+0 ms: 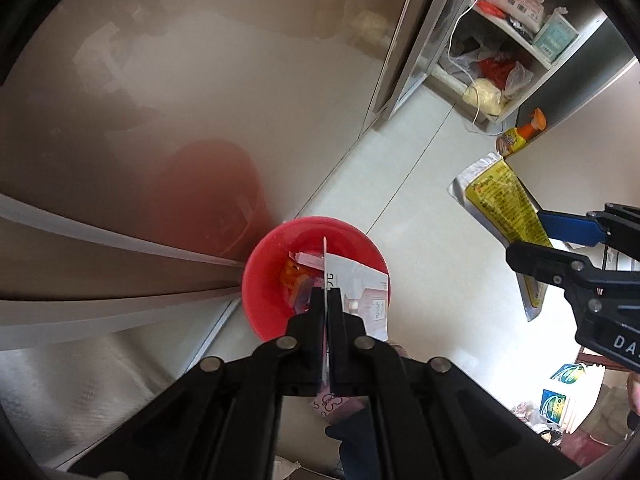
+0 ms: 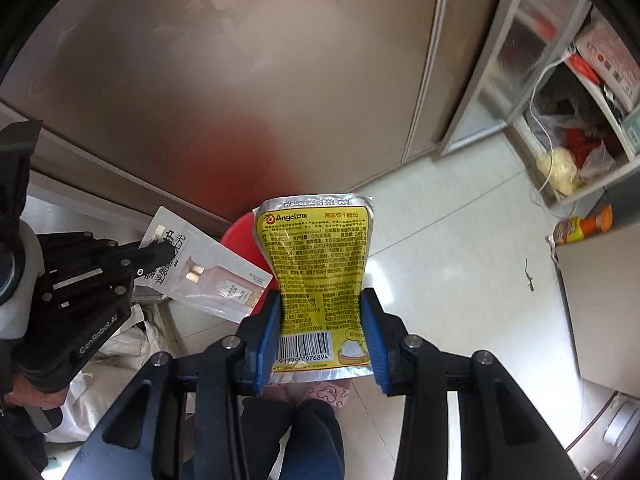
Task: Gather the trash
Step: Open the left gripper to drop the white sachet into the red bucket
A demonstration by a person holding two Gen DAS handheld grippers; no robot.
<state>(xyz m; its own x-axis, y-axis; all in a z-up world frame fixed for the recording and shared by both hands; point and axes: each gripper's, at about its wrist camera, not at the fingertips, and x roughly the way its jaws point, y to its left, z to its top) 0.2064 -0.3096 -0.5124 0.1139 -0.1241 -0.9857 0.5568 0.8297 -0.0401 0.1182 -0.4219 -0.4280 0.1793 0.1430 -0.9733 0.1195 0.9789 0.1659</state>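
Left gripper (image 1: 328,300) clamped on flat white sachet (image 1: 360,280), directly over red bin (image 1: 264,280). Right gripper (image 2: 320,320) pinching yellow yeast pouch (image 2: 316,256), just beside bin. Release sachet first; shift pouch over bin centre before releasing.

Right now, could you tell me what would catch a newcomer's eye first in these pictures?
Probably the yellow yeast packet, pinched at its sides by the right gripper in the middle of the right wrist view. Next comes the red bin on the pale floor below, with the left gripper shut on a white sachet above it.
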